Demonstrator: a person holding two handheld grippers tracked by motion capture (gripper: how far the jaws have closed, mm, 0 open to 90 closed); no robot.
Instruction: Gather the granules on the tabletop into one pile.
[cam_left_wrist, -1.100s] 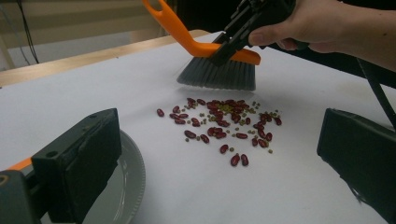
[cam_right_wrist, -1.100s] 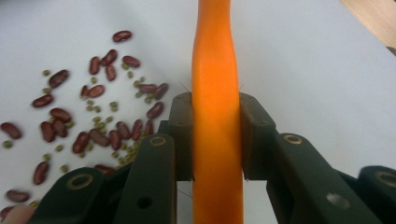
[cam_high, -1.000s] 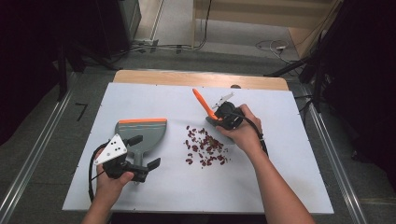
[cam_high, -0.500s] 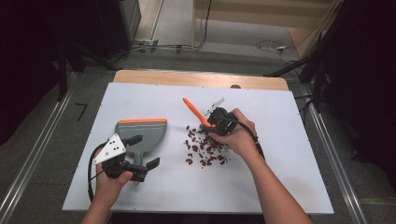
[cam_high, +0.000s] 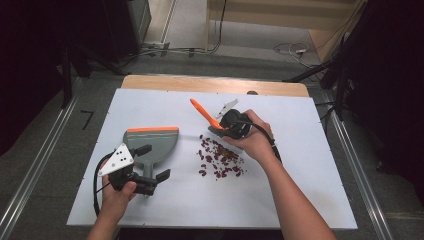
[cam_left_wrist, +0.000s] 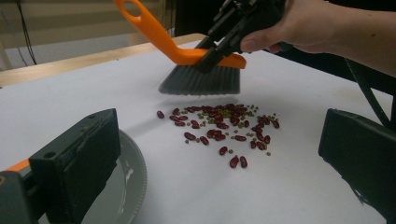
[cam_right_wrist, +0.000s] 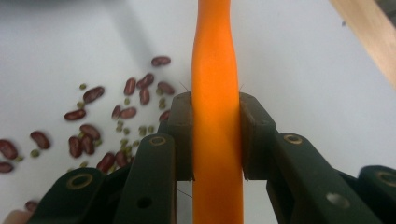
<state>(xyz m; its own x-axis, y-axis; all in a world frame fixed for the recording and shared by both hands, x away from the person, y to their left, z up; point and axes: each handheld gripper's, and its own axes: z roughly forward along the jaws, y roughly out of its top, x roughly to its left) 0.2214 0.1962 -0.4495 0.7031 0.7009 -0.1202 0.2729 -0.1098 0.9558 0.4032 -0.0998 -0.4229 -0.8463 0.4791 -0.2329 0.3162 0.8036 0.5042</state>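
One orange-handled brush with grey bristles (cam_left_wrist: 201, 70) is clamped in the right gripper (cam_high: 231, 125) above one scatter of red beans (cam_high: 220, 159); the left gripper (cam_high: 145, 170), jaws spread wide, hovers beside one grey dustpan (cam_high: 151, 142).

One orange brush (cam_high: 204, 113), one grey dustpan (cam_high: 151, 144), two hand-held grippers, one scatter of beans (cam_high: 220, 158)

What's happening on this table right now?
A person is sweeping up spilled beans on a white table. The right gripper is clamped on the orange handle of a small brush, its bristles held just behind the pile. The left gripper sits open at the grey dustpan, which lies to the left of the beans. No beans show in the pan yet.
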